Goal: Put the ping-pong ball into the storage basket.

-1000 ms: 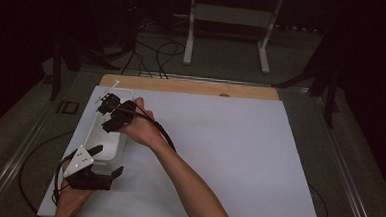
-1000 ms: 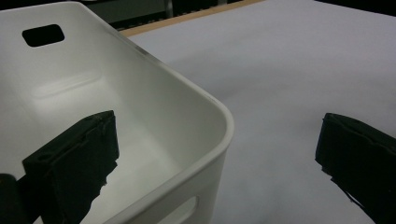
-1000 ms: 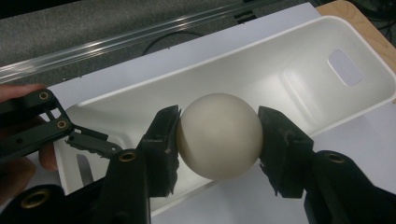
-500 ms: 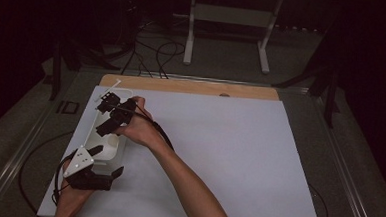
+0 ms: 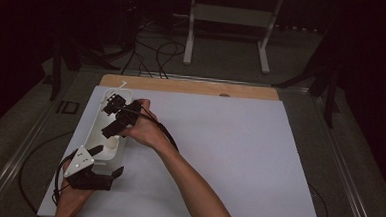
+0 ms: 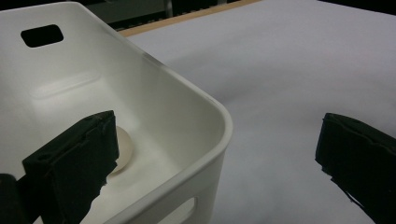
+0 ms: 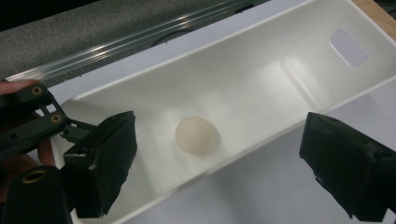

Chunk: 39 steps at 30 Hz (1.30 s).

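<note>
- Near the left edge of the white table sheet [image 5: 218,155] sits a long white bin [image 5: 110,134], smooth plastic, rounded corners, with an oblong handle slot in each end wall.
- Inside the bin, one pale ball [image 7: 194,135] rests on the floor, matte, round, off-white, lying loose with nothing touching it.
- I see my right gripper [image 5: 118,115] above the bin, jaws wide apart; they have just been opening, and the ball lies below and between them, unpressed.
- My left gripper [image 5: 100,176] sits at the bin's near end, jaws apart, astride the corner: one jaw inside the bin, the other outside over the sheet, not pressing the wall as far as I can tell.
- Left gripper view: the ball peeks out behind the inner jaw, partly hidden.
- Jaw pads are black, rough-edged, blocky.
- Wooden board edge [image 5: 192,86] runs along the sheet's far side.
</note>
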Each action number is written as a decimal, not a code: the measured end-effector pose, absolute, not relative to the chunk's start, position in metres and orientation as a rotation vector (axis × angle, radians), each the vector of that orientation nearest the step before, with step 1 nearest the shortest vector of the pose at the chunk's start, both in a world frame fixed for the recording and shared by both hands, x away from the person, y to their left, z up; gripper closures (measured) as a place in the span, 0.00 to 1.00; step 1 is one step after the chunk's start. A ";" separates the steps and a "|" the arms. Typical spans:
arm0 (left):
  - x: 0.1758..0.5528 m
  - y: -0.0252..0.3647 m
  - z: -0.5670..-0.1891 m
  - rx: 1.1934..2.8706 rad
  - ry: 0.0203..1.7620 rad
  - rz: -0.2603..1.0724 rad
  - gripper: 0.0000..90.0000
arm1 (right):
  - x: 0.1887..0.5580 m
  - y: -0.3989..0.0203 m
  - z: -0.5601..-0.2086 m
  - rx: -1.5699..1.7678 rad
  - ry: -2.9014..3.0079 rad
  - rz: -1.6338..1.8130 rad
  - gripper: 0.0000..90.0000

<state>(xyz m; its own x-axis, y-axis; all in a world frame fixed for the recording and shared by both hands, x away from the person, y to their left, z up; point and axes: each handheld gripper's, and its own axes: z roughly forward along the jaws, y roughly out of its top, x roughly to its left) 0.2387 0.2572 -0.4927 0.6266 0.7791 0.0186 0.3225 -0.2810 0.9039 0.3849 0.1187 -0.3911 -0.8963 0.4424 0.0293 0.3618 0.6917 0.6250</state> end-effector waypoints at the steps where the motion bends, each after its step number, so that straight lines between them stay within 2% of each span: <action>1: 0.239 0.257 -0.493 1.865 0.880 0.582 0.00 | 0.385 0.118 -0.391 0.659 2.775 0.983 0.12; 39: 0.238 0.255 -0.493 1.869 0.877 0.580 0.00 | 0.383 0.043 -0.385 0.694 2.694 0.979 0.11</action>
<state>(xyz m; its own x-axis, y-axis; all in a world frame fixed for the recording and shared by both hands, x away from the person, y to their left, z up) 0.2382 0.2552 -0.4931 0.6289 0.7772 0.0199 0.3229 -0.2844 0.9027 0.3826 0.0425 -0.3846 -0.8717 0.4895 -0.0204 0.3623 0.6721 0.6458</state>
